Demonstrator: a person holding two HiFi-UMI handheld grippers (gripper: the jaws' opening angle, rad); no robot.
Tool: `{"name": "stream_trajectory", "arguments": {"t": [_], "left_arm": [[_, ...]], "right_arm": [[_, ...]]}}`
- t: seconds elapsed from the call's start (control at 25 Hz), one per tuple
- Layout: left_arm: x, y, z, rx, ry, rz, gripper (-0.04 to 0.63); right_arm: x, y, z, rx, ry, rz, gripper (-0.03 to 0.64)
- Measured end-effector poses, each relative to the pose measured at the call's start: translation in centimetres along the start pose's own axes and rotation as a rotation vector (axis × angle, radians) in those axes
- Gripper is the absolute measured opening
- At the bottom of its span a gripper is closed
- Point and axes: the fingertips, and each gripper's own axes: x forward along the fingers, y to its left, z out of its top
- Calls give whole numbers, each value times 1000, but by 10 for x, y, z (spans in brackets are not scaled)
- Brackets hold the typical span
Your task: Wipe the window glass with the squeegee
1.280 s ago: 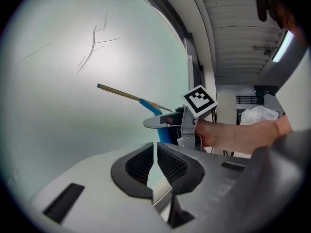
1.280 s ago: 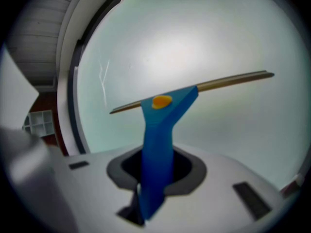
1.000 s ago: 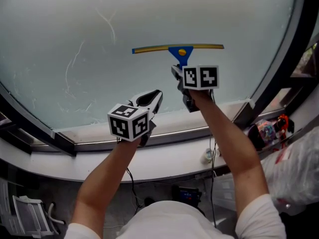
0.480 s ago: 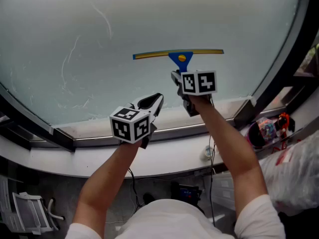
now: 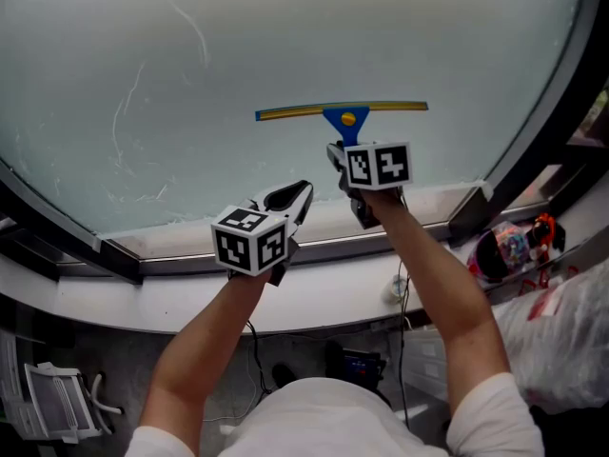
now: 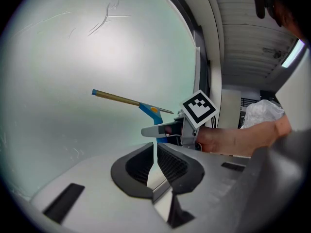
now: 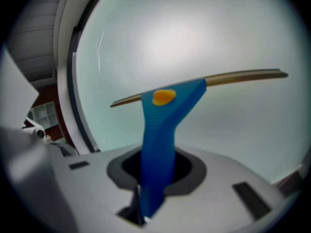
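Squeegee [image 5: 341, 112] work is going on low on the window glass [image 5: 304, 27]. The right claw [image 7: 156, 176] is pinching the blue handle near its end. The yellowish blade is lying level across the pane, right of the middle and a little above the sill [image 5: 190, 248]. The left claw [image 6: 155, 161] is hovering nearer and to the left, pressed together on nothing, just over the sill.

To my eye, the stroke is calling for even pressure, so that both blade tips are touching the glass while the blade is travelling straight down to the sill. Because the handle is being held so far back, I am guessing it could twist and lift one tip. Whitish streaks [image 5: 124, 131] are showing at the left, so I am expecting overlapping passes that way.
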Motion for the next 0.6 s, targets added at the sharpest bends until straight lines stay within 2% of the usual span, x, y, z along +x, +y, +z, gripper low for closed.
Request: {"name": "stream_trajectory", "arguments": {"t": [0.6], "left_arm": [[12,-3,-30,-29,45,-7,48]], "right_arm": [[13,-12,-43,6,62,-10,95]]}}
